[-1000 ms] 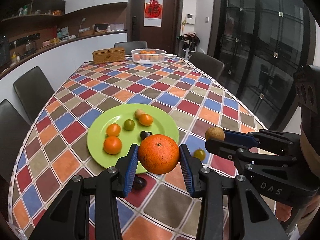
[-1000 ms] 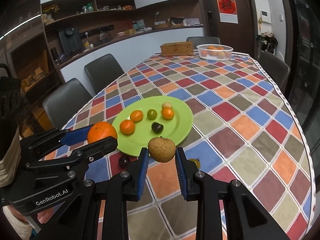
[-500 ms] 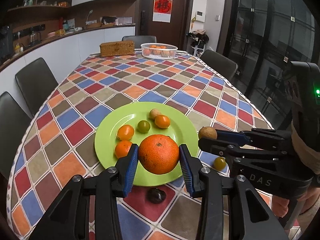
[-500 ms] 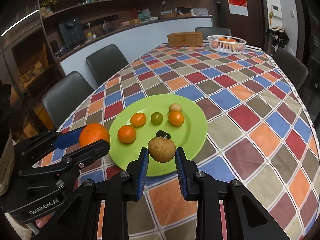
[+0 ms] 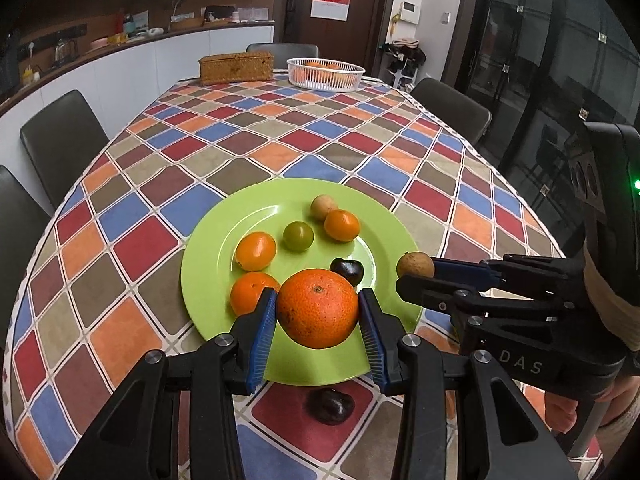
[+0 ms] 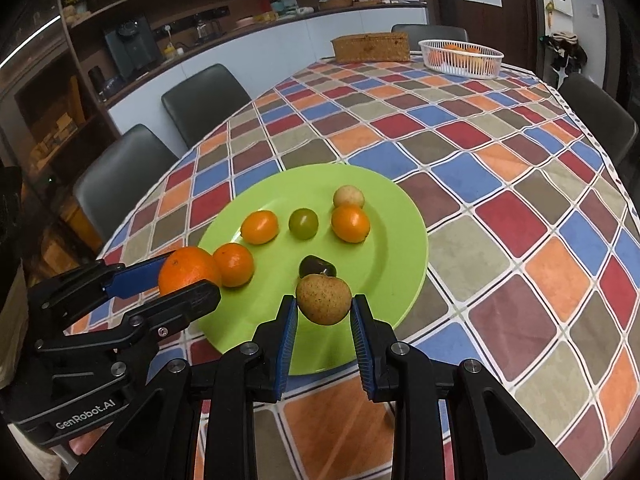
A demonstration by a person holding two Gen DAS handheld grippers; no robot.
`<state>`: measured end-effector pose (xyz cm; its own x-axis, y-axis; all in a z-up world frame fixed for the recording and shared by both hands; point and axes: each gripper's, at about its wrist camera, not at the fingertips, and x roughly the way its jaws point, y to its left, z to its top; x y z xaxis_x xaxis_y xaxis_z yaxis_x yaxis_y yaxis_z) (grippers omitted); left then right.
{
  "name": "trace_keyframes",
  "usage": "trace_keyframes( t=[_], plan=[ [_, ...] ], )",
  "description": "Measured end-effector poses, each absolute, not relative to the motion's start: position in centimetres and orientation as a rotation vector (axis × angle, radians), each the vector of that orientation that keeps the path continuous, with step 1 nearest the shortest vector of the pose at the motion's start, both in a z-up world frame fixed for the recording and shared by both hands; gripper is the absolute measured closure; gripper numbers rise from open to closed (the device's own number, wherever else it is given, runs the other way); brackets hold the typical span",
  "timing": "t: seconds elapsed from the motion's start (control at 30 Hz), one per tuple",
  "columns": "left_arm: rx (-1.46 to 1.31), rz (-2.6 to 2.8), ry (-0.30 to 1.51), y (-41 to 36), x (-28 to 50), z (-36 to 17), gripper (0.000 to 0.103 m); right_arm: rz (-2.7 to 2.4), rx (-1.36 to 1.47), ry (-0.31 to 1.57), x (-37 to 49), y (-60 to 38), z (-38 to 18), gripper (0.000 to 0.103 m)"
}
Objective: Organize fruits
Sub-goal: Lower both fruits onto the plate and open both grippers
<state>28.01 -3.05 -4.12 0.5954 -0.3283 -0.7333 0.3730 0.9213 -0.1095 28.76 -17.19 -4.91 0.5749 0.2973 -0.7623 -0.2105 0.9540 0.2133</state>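
Note:
My left gripper (image 5: pixel 318 312) is shut on a large orange (image 5: pixel 318 307) and holds it above the near edge of the green plate (image 5: pixel 224 248). My right gripper (image 6: pixel 323 307) is shut on a brown speckled pear (image 6: pixel 323 298) above the plate's near right part (image 6: pixel 396 240). The plate holds several small fruits: oranges (image 5: pixel 256 251), a green one (image 5: pixel 298 235), a tan one (image 5: pixel 322 207) and a dark plum (image 5: pixel 347 271). Each gripper shows in the other's view: the right one (image 5: pixel 416 270), the left one (image 6: pixel 188 276).
A dark plum (image 5: pixel 330 405) lies on the checked tablecloth just before the plate. A white basket of oranges (image 5: pixel 325 74) and a wicker box (image 5: pixel 237 67) stand at the far end. Chairs (image 5: pixel 60 140) line the table's sides.
Both grippers have moved forward with their fruits, from short of the plate to above its near part. The small fruit on the cloth by the right gripper is now out of sight.

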Motion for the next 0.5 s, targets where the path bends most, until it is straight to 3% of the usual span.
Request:
trace_keyframes(
  t=[0.17,0.5],
  plan=[
    [0.074,-0.377,0.806,-2.8,27.6,-3.6,0.057,0.291,0.102,0.910,28.9,-17.2,-5.1,0.073],
    [0.094,-0.324,0.764,-2.3,25.2,-1.6,0.057,0.264,0.104,0.849,26.6,-17.8,-3.1,0.070]
  ],
)
